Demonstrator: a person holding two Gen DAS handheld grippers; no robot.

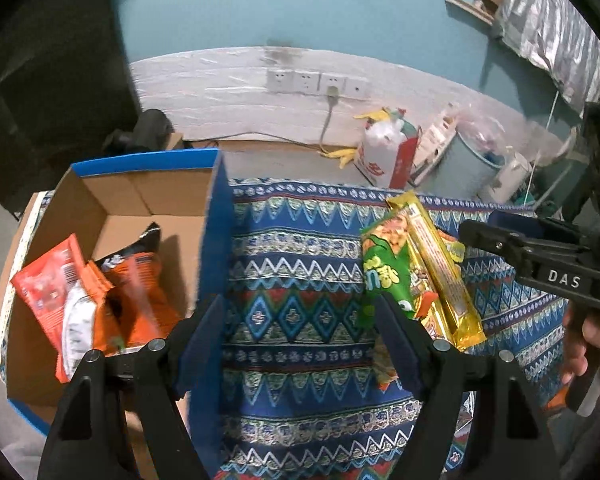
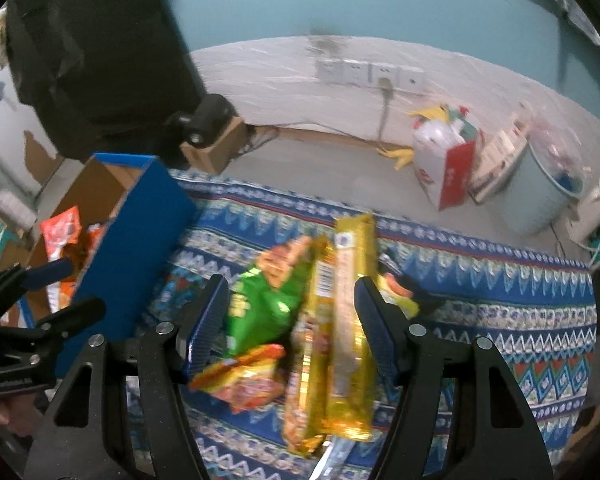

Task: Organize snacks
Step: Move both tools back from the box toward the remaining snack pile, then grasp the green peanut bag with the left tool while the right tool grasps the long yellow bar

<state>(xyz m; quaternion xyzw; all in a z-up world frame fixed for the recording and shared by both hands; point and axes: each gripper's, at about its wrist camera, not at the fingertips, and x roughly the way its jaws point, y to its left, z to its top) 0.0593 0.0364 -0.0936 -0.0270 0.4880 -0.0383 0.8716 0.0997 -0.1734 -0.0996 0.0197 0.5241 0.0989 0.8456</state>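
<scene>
Spreading under both my tongs, the patterned blue cloth (image 1: 300, 280) leaves bare room between the box and the snack pile. Left of my left tongs (image 1: 300, 344), spread wide with nothing between them, the blue-edged cardboard box (image 1: 216, 240) raises its near wall by my left finger; an orange-red packet (image 1: 52, 280) and an orange bag (image 1: 140, 280) lie inside. My right tongs (image 2: 292, 328) gape over the pile, straddling the gold bar (image 2: 352, 320) and green bag (image 2: 260, 304) without touching them as far as I can tell.
</scene>
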